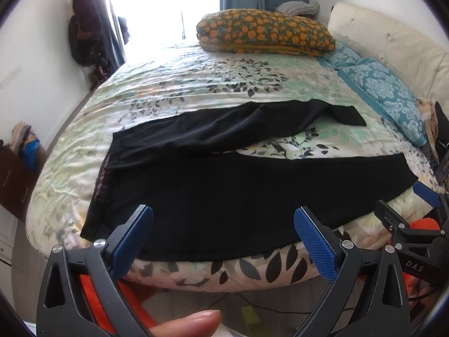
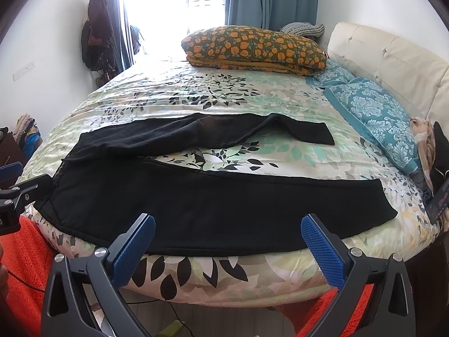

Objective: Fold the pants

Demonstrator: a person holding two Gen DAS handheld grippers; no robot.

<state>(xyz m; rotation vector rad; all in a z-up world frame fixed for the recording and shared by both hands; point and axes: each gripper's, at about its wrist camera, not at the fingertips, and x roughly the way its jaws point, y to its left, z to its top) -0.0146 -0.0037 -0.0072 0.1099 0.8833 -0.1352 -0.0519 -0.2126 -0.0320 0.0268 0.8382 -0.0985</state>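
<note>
Here, pants (image 1: 224, 196): black, spread flat on the bed (image 1: 196, 84), waistband to the left, the two legs splayed apart toward the right, the near leg along the bed's front edge.
Left gripper (image 1: 223, 241): fingers (image 1: 314, 247) spread wide, empty, hovering just short of the near leg.
Right gripper (image 2: 227, 245): fingers (image 2: 322, 250) spread wide, holding nothing.
Pillows: orange-flowered pillow (image 2: 252, 46) at the far side, teal pillow (image 2: 373, 118) beside the cream headboard (image 2: 393, 56).
Right edge: possibly a phone (image 2: 439, 199), too cropped to tell.

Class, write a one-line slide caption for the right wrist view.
Open right hand-held gripper faces black pants spread flat on a leaf-print bed.
</note>
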